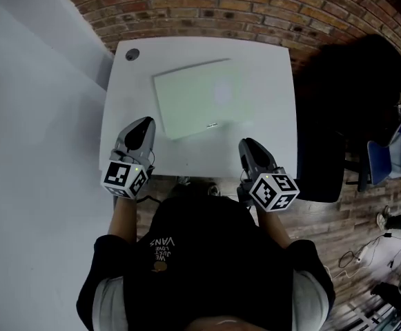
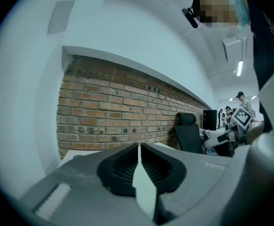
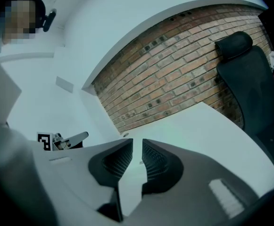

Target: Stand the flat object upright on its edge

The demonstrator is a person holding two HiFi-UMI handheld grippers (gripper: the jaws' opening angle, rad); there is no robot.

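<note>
Board (image 1: 197, 98) lies flat on the bench (image 1: 269, 67), just ahead of both tongs, untouched. Left tongs (image 1: 143, 125) are closed and empty, right tongs (image 1: 247, 145) slightly parted, empty. Best to pinch the near edge, brace the other side, then tip gently.

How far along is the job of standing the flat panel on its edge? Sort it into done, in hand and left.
Done: nothing yet; the flat panel lies flat on the white table. In hand: neither gripper touches it; the left gripper, fingers together, and the right gripper, fingers slightly apart and empty, hover by the table's near edge. Left: reach it, lift one side, stand it on edge.
</note>
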